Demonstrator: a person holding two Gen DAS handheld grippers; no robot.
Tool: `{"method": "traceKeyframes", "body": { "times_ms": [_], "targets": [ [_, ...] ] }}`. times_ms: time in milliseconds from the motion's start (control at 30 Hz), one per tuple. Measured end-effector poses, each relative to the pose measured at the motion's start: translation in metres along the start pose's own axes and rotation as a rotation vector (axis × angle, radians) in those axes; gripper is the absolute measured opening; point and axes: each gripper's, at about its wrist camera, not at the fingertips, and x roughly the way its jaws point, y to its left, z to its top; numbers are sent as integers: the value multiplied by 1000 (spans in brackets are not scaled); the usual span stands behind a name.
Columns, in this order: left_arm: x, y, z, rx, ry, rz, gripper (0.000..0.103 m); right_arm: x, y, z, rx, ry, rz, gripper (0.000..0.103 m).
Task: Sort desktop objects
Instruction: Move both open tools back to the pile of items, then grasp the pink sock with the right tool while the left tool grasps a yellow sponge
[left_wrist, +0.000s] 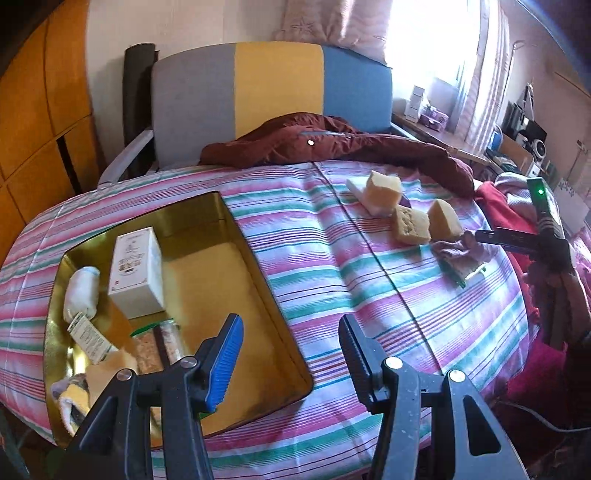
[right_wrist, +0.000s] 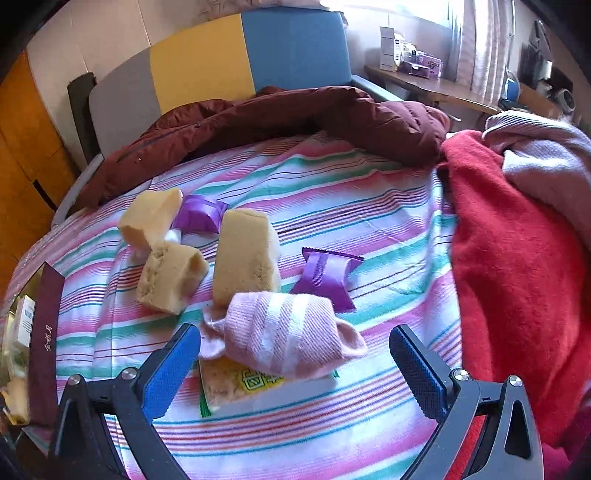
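R gripper (right_wrist: 295, 373) is wide open, empty, jaws either side of the pink sock (right_wrist: 284, 336) w/o touching it. Sock sits just ahead, between the pads, lying on top of a snack packet (right_wrist: 255, 387). L gripper (left_wrist: 291, 362) also wide, empty, hovering over the near edge of the gold tin (left_wrist: 236, 266), which lies just ahead and to its left.

Step in hand looks like grabbing the sock. To do it well: lower a bit, center the roll between the pads, close on the thick middle not the floppy ends, and keep the tips above the packet so it doesn't come up too. Soft fabric will squash, so close fully. Then over to the tin, far left of R gripper.

Beyond the sock: three sponge chunks (right_wrist: 243, 254) close together, one purple candy (right_wrist: 327, 277) to the right of them, another (right_wrist: 199, 218) behind. Tin already holds a white box (left_wrist: 136, 273), a white sock (left_wrist: 81, 291) and small packets.

Surface is a striped quilt (right_wrist: 332, 192), soft, uneven. Red blanket (right_wrist: 517, 258) bunched to the right, maroon jacket (right_wrist: 295, 118) further back, then a grey/yellow/blue chair (right_wrist: 221, 62). Bright window and cluttered desk far right.
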Motion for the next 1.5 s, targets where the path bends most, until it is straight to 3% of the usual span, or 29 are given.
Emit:
{"method": "traceKeyframes", "body": {
  "times_ms": [500, 600, 667, 833, 1167, 1333, 1500],
  "targets": [
    [28, -54, 21, 98, 38, -93, 55, 18, 1, 1, -35, 34, -25, 102],
    [37, -64, 26, 108, 47, -112, 55, 21, 2, 0, -53, 49, -38, 83],
    [42, -71, 29, 116, 49, -126, 55, 23, 1, -1, -54, 59, -47, 64],
    [58, -87, 38, 124, 68, -161, 55, 21, -3, -1, -34, 63, -24, 52],
    [101, -114, 66, 139, 109, -196, 55, 9, -2, -2, -42, 37, -16, 49],
    [122, -137, 80, 196, 106, -204, 55, 3, -10, 1, -13, 13, -16, 49],
    [146, -156, 94, 237, 110, -223, 65, -4, -13, 1, -1, -16, 6, 49]
  ]
}}
